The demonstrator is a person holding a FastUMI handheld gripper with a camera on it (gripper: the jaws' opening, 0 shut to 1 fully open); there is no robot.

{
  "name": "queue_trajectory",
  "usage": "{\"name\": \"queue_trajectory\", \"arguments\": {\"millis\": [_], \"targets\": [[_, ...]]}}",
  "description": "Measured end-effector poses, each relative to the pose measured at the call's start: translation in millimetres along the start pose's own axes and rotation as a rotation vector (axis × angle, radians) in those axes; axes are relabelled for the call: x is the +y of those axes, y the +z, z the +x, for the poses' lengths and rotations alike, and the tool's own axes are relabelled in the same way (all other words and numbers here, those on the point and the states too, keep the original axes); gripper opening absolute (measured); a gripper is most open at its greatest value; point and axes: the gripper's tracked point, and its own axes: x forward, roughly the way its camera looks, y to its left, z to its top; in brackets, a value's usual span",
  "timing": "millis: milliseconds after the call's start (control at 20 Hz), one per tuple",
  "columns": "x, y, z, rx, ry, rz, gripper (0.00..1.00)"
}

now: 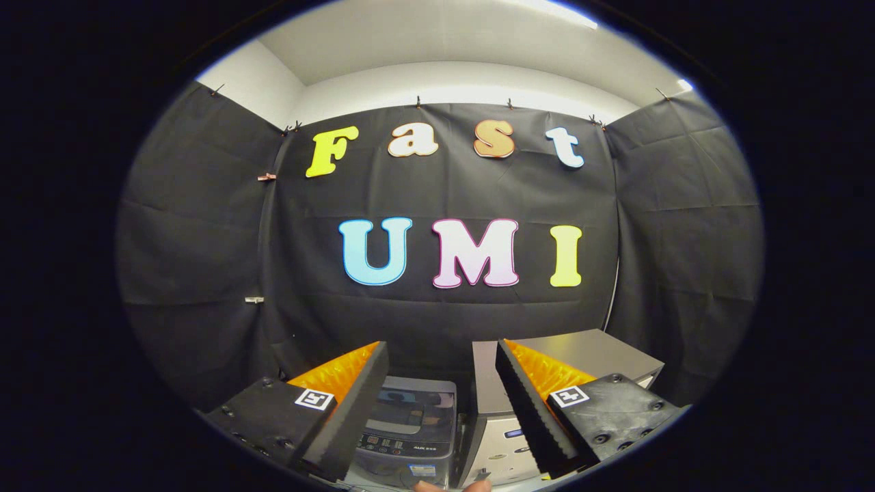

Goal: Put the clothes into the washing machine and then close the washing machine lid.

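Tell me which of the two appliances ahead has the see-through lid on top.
The grey washing machine, seen between the open hand-held gripper's fingers. The silver cabinet beside it, behind the right finger, has a plain solid top.

Your gripper (pixel 437 410) stands with its fingers spread wide, nothing between them — matt black ridged pads (pixel 355 410) that look like foam or rubber, backed by glossy orange plastic. Ahead of them, the washing machine (pixel 410 430) has smooth grey plastic and a shiny, see-through lid. Beside it, the silver box (pixel 588 352) looks like brushed metal — dull sheen. The wall cloth (pixel 205 239) is matt and creased.
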Motion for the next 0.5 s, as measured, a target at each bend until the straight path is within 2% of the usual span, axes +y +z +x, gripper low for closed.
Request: {"name": "queue_trajectory", "arguments": {"millis": [500], "targets": [[-17, 12, -5, -0.019, -0.028, -0.007, 0.99]]}}
